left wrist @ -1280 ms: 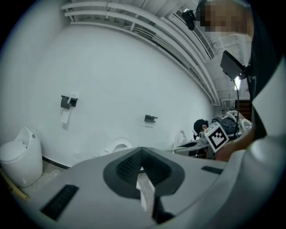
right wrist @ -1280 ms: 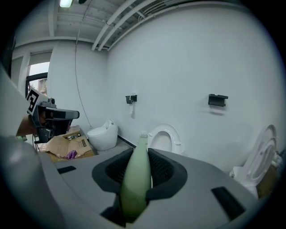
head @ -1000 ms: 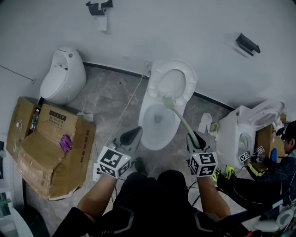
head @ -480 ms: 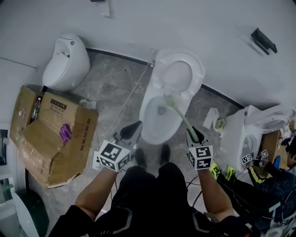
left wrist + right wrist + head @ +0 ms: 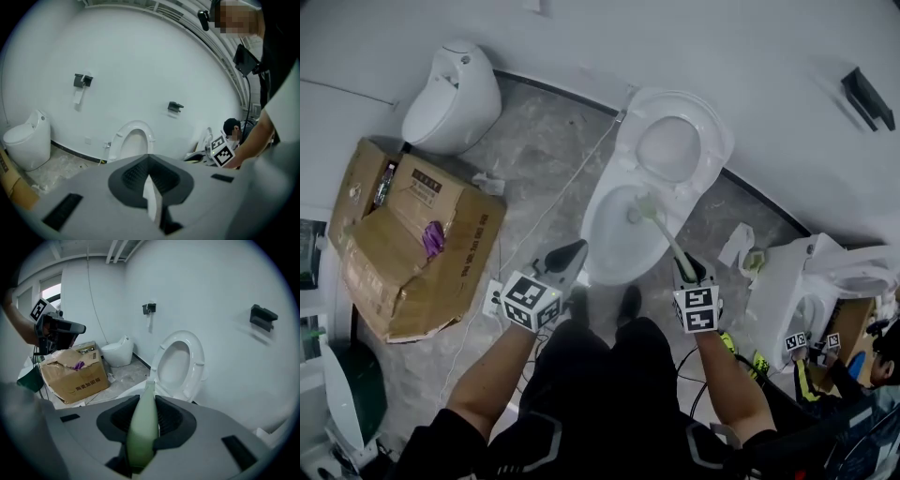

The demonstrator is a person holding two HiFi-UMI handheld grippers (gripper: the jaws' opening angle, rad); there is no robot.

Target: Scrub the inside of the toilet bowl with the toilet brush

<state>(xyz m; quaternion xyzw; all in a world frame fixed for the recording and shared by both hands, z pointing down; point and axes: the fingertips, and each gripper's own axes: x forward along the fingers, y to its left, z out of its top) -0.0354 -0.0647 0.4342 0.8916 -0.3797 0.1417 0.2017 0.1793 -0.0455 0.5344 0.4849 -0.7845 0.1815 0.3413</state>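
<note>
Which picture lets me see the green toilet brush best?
The head view: the whole toilet brush shows, from the right claw into the toilet bowl. The right gripper view shows only its handle; the left gripper view, nothing.

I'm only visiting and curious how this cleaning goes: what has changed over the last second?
The person has stepped closer to the toilet bowl. The right gripper has come nearer its rim, and the head of the toilet brush seems to sit slightly further in from the back edge. Unchanged: the right gripper stays clamped on the handle, the left gripper stays shut and empty beside the bowl, and the seat is up.
</note>
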